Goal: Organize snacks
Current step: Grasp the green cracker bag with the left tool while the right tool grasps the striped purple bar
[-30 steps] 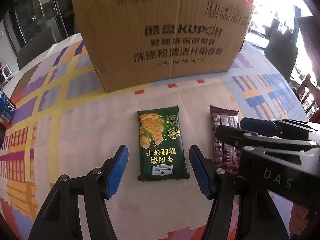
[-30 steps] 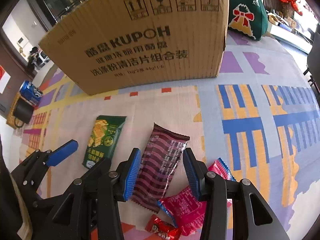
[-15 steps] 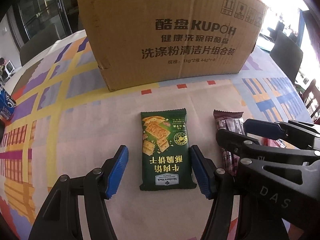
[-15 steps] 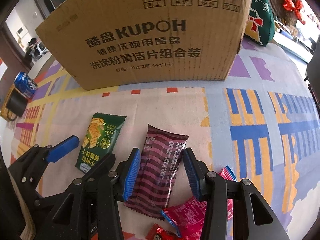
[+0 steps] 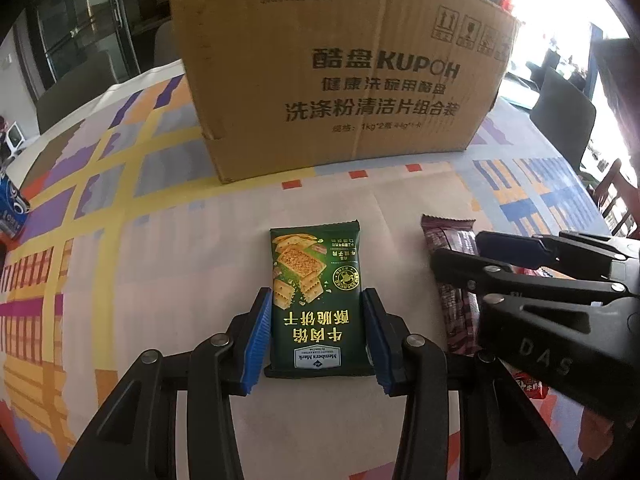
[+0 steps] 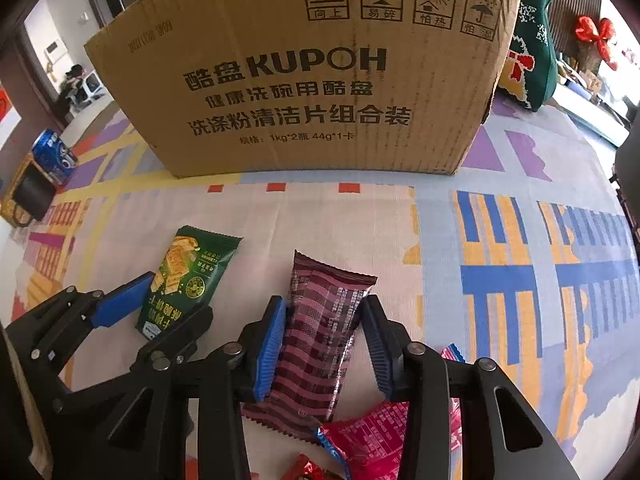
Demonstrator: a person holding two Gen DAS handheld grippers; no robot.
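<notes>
We angle both grippers steeply down at the tablecloth [image 5: 168, 264] before the cardboard box [image 5: 340, 68], the left gripper [image 5: 318, 330] closing on the green cracker packet [image 5: 316, 280] lying flat between its pads, the right gripper [image 6: 324, 340] closing around the maroon wafer packet [image 6: 320, 332].

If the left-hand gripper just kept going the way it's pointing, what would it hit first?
Probably the green cracker packet, already lying between the closing jaws of the left gripper. Since it points steeply downward, the patterned tablecloth lies directly beneath the packet.
</notes>
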